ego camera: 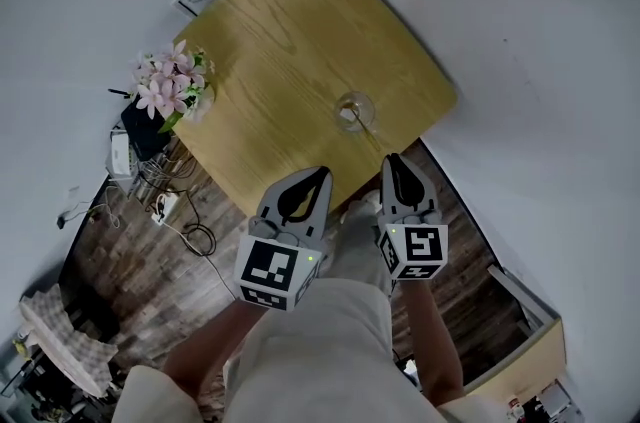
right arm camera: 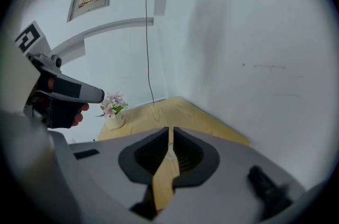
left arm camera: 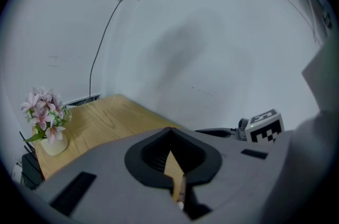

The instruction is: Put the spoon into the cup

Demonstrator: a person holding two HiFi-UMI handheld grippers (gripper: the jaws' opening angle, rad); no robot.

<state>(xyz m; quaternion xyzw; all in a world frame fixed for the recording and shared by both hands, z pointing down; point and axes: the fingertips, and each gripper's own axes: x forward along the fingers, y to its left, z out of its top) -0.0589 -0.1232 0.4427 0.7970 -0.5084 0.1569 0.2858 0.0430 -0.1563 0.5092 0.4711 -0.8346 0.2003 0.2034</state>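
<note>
A clear glass cup stands on the wooden table, towards its near right side. Something pale shows inside the cup; I cannot tell whether it is the spoon. No spoon lies loose on the table. My left gripper hovers at the table's near edge, shut and empty. My right gripper is beside it, just short of the cup, also shut with nothing held. In the left gripper view the jaws meet over the tabletop. In the right gripper view the jaws leave only a thin slit.
A small vase of pink flowers stands at the table's left edge, also seen as flowers and flowers. White walls close in behind and to the right of the table. Cables and boxes clutter the floor at the left.
</note>
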